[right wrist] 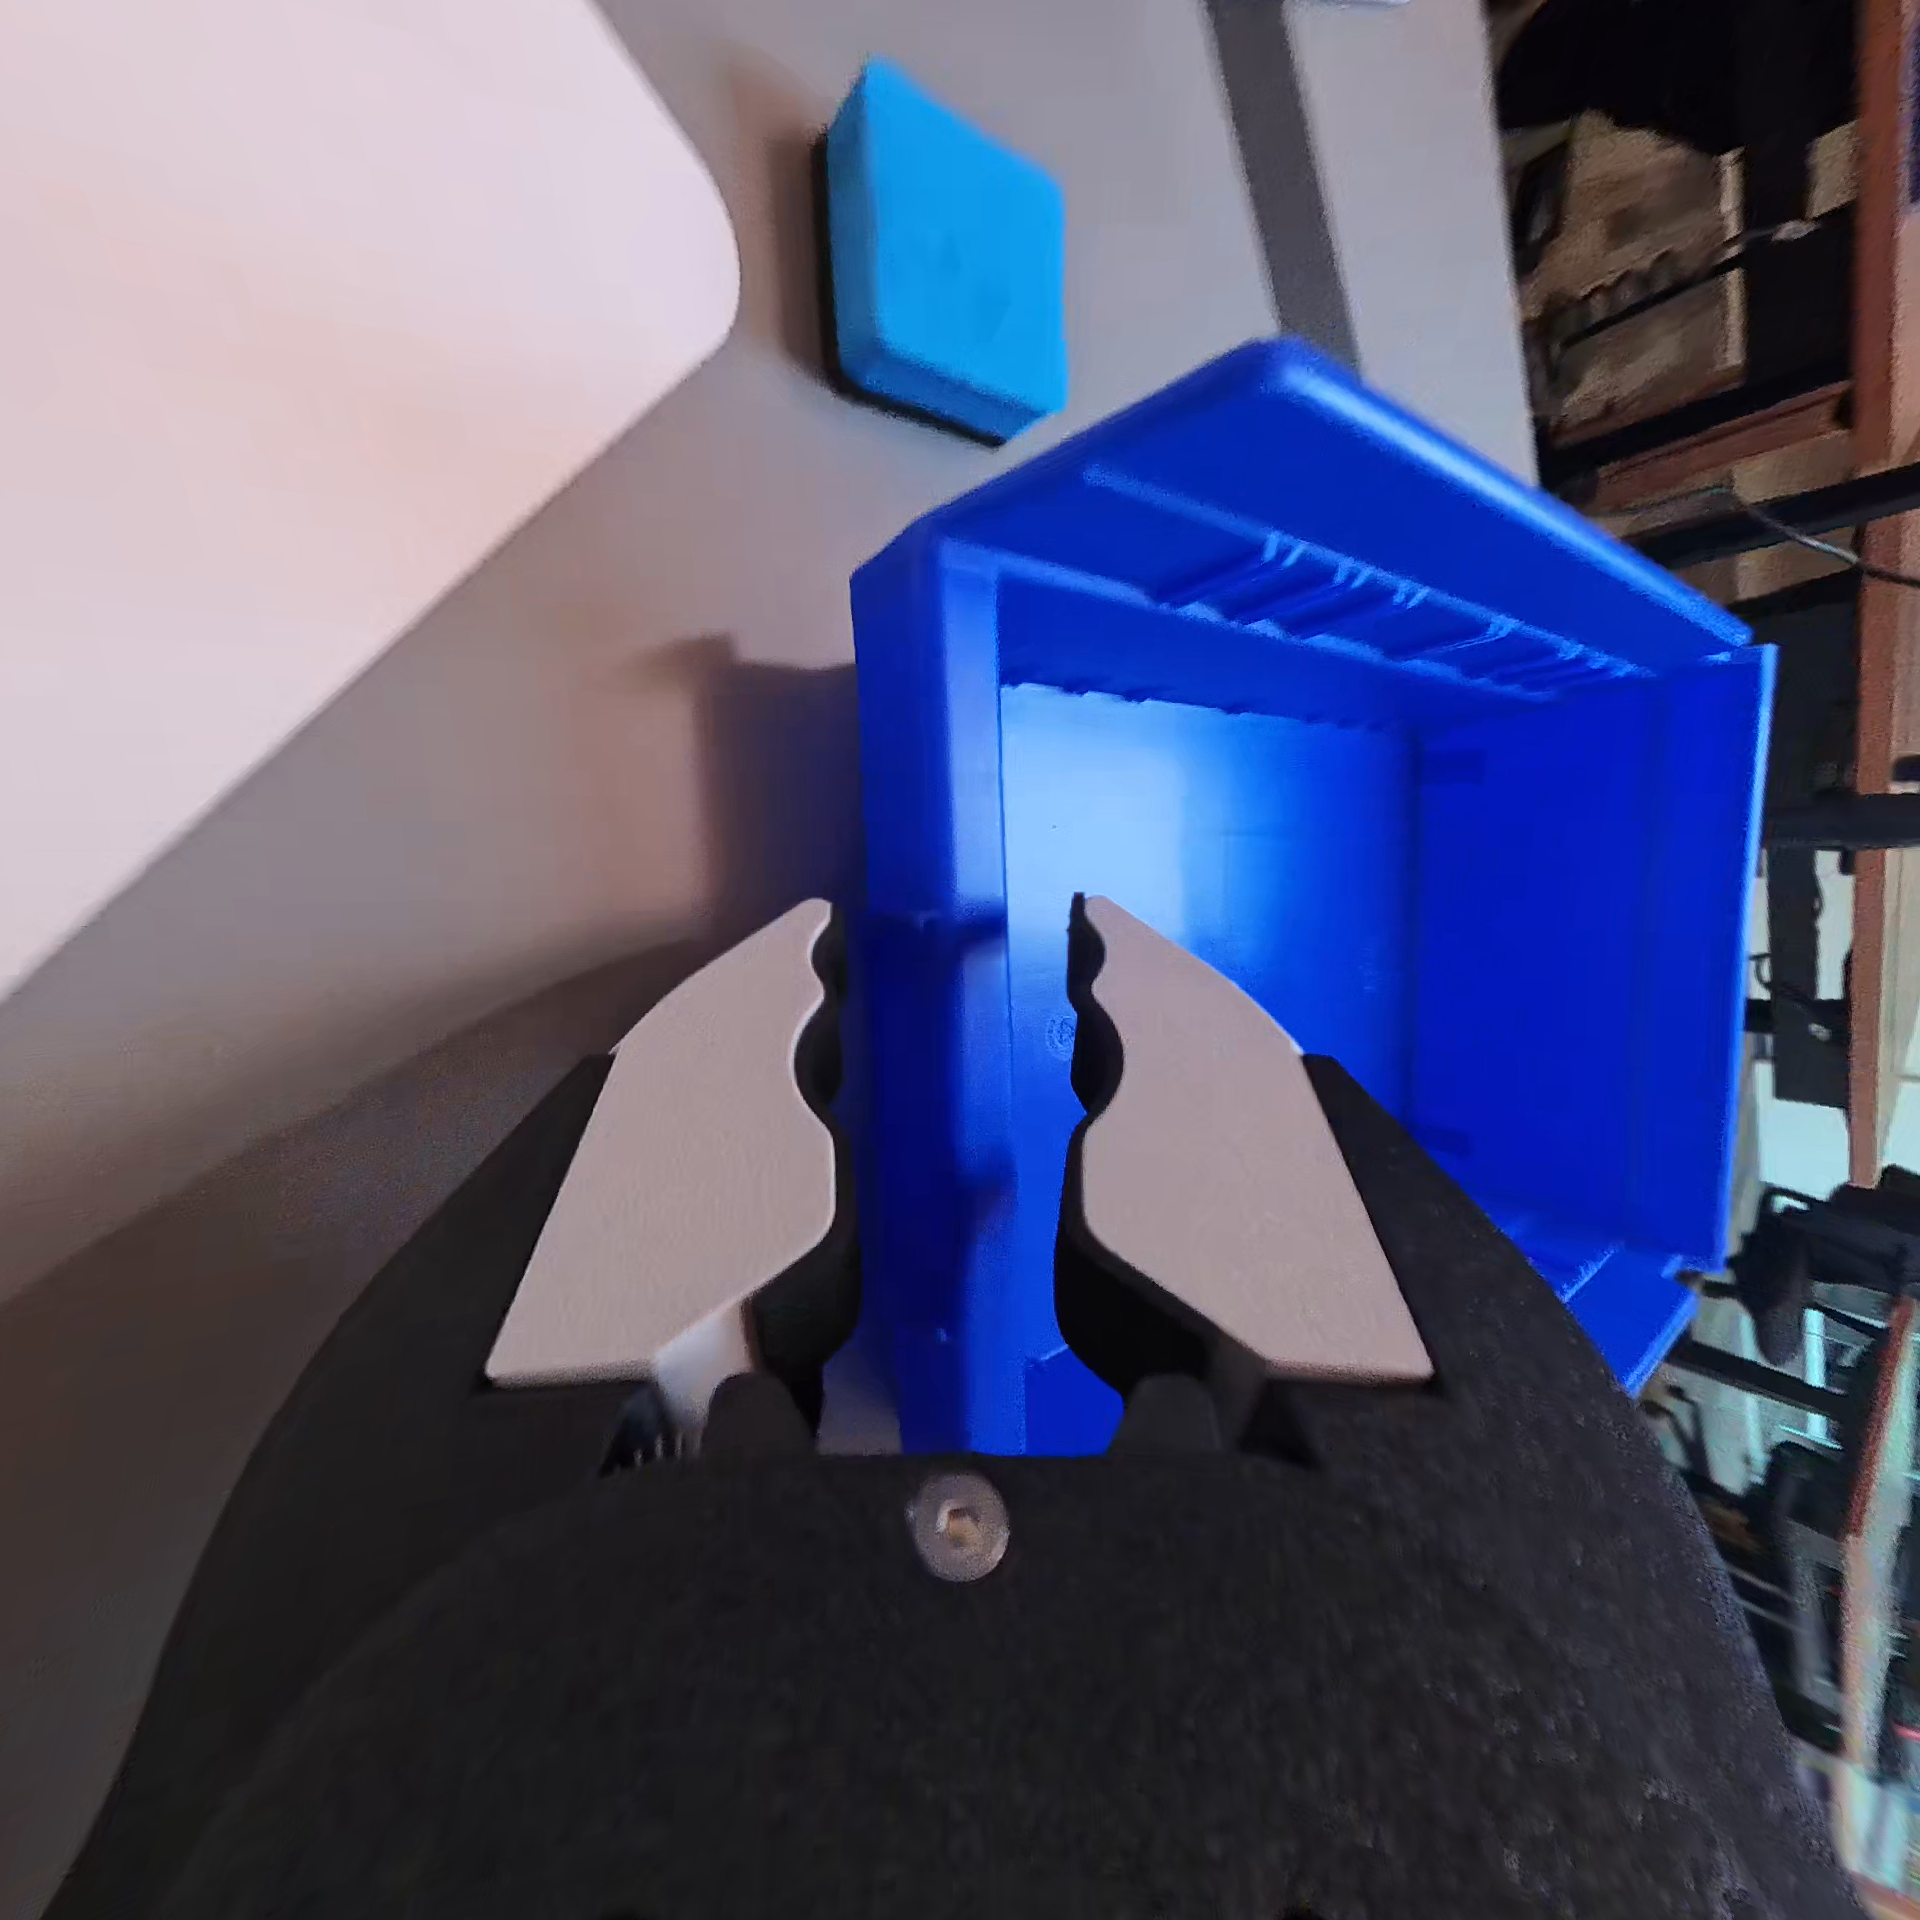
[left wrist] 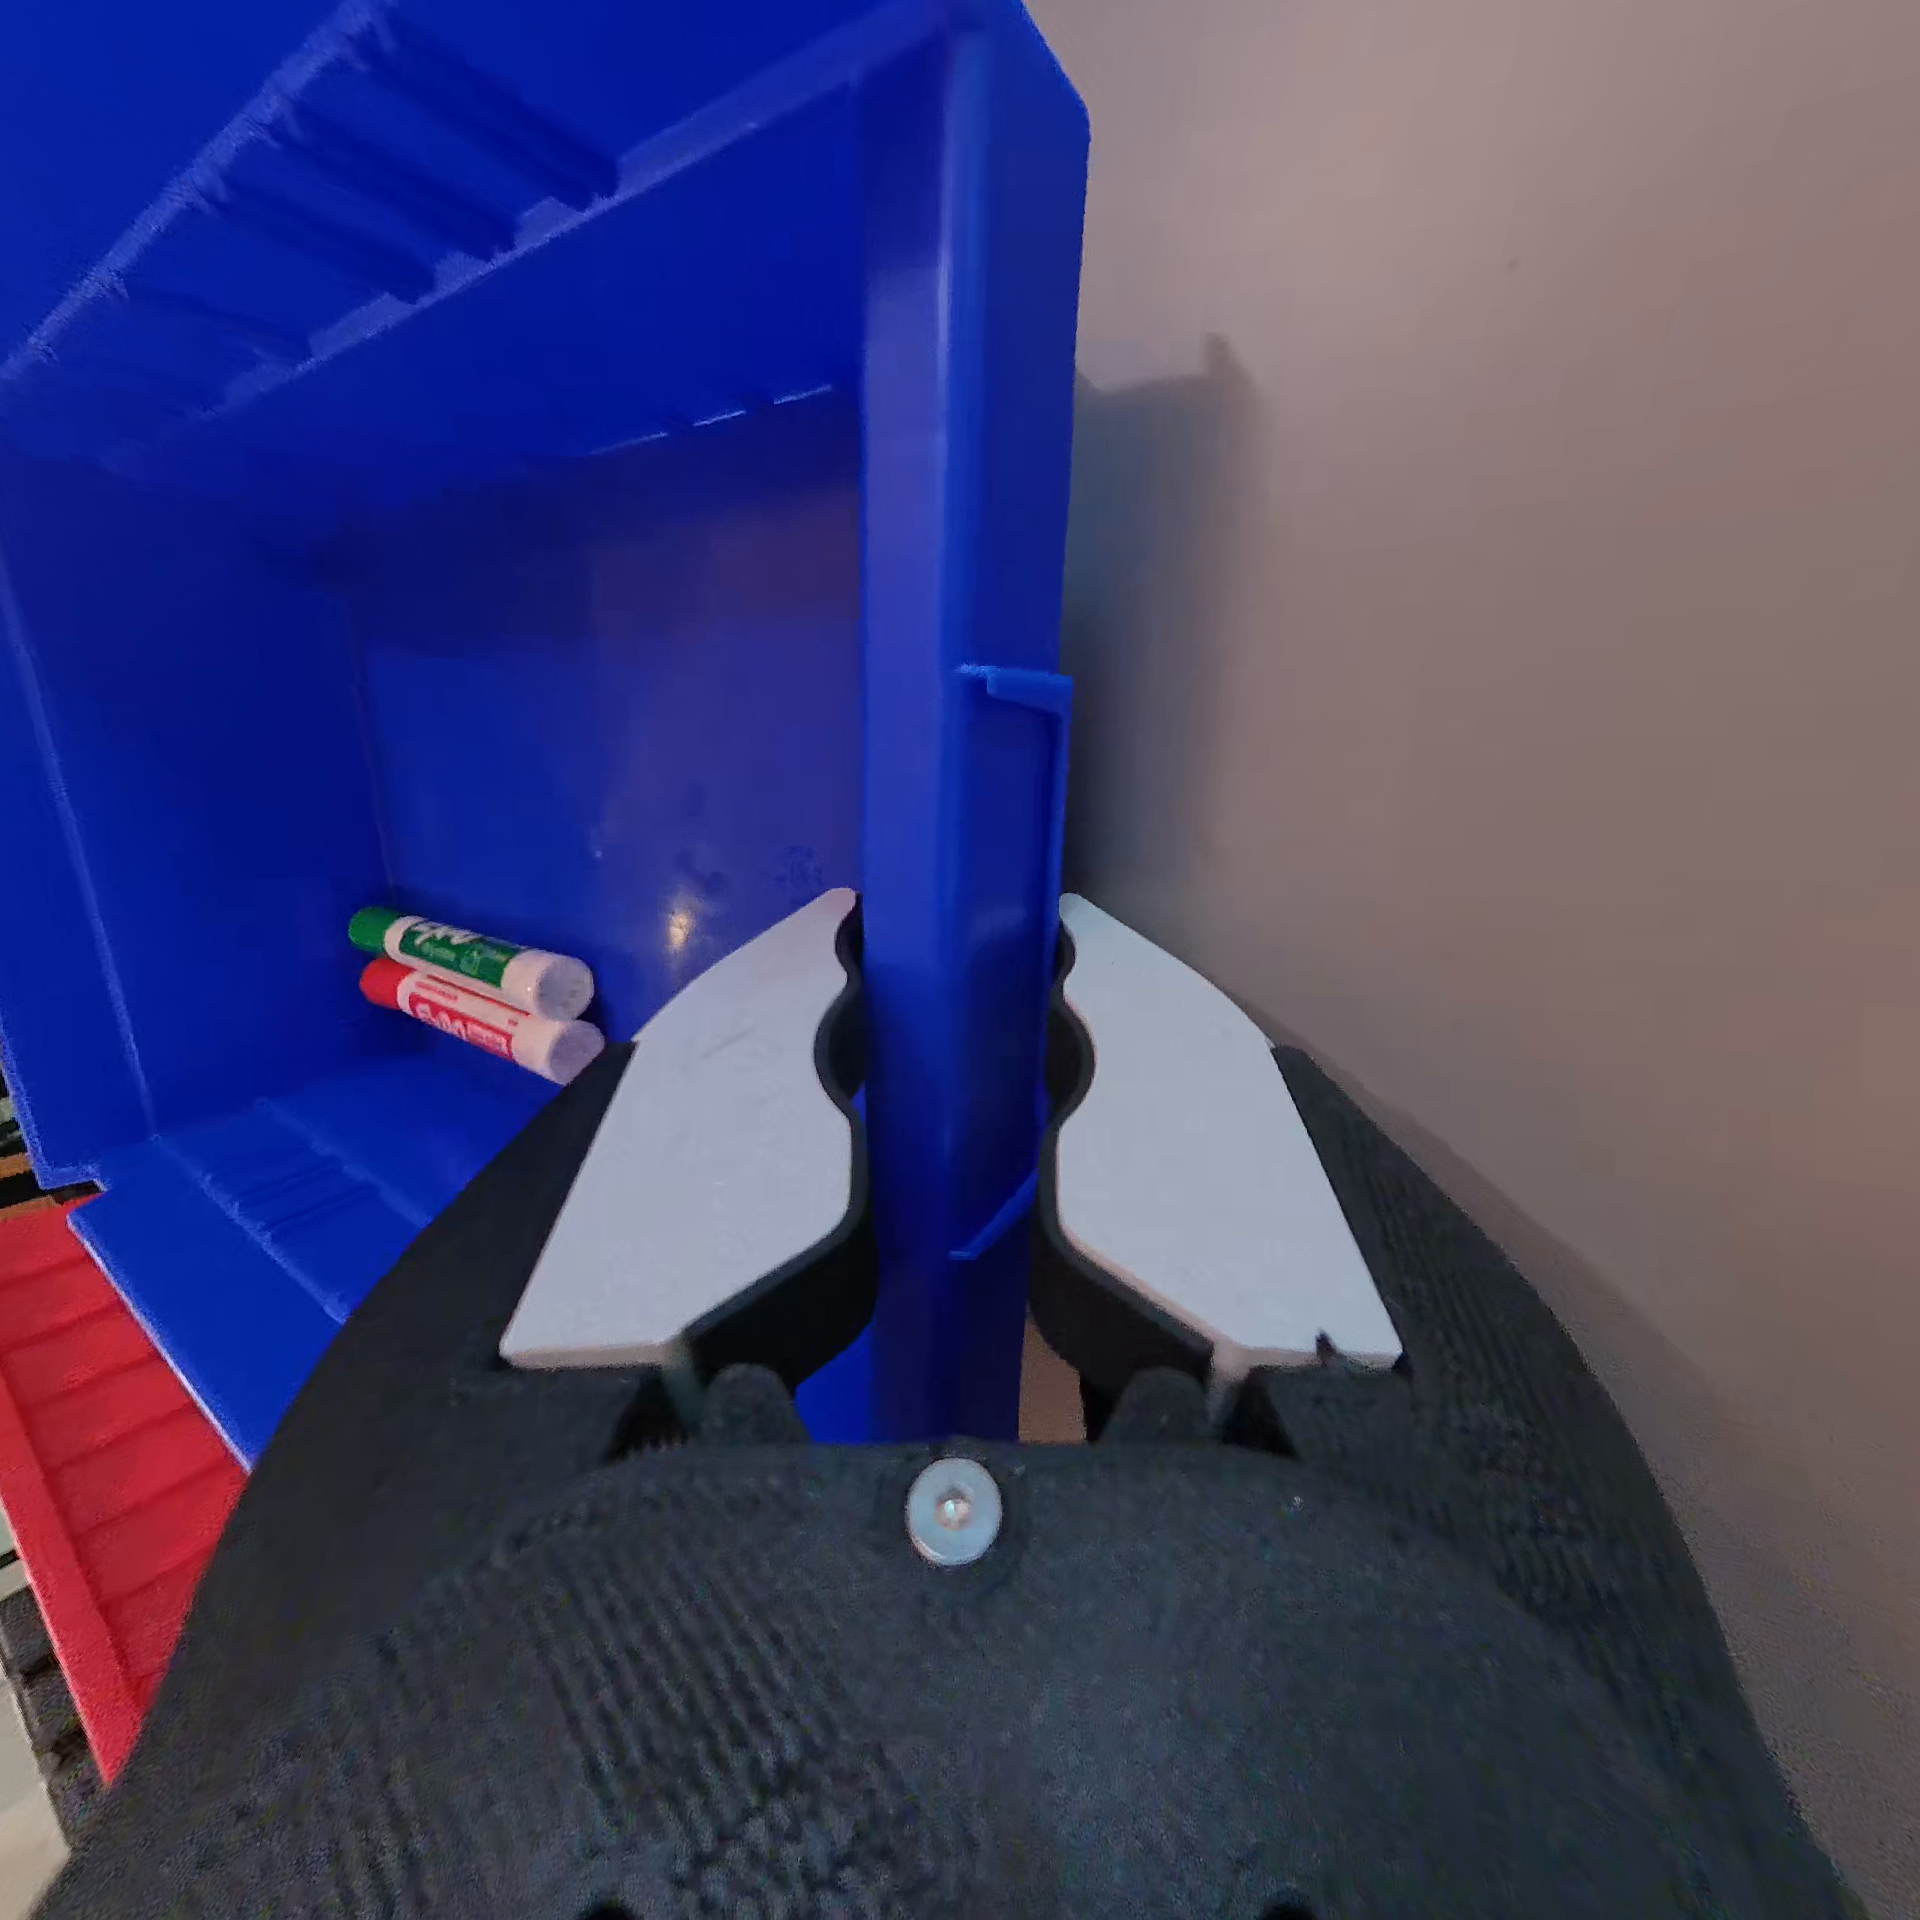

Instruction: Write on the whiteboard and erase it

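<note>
You're gripping blue bins w/ both grippers, each view tipped on its side.

Left wrist view: the blue bin (left wrist: 520,644) is filling most of the frame, open side facing the cam. Your left gripper (left wrist: 958,914) is sitting narrow, clamped on that bin's side wall; one finger is lying inside the bin, the other outside by the grey tabletop (left wrist: 1507,727). Both pads are touching the wall, incl. the small clip-on label holder (left wrist: 1023,935) on its outer face. A red bin (left wrist: 73,1403) is showing at the lower left edge, just beside the blue one.

Right wrist view: a second blue bin (right wrist: 1507,935) is taking up centre-right. Your right gripper (right wrist: 951,904) is straddling its near wall at a medium gap; the outer finger is looking pressed to the wall, the inner one is showing some gap, so can't tell if it's fully clamped. The whiteboard (right wrist: 260,364) is lying upper left on the same grey surface, pale, rounded corner, looking blank. The light-blue eraser (right wrist: 951,249) w/ dark base is resting on the table between the board's corner and the bin, apart from both.

Smallest: the green marker (left wrist: 468,951) and the red marker (left wrist: 478,1018) are lying side by side, touching, in the first bin's inner corner. Both are carrying printed label bands; not giving the wording.
</note>
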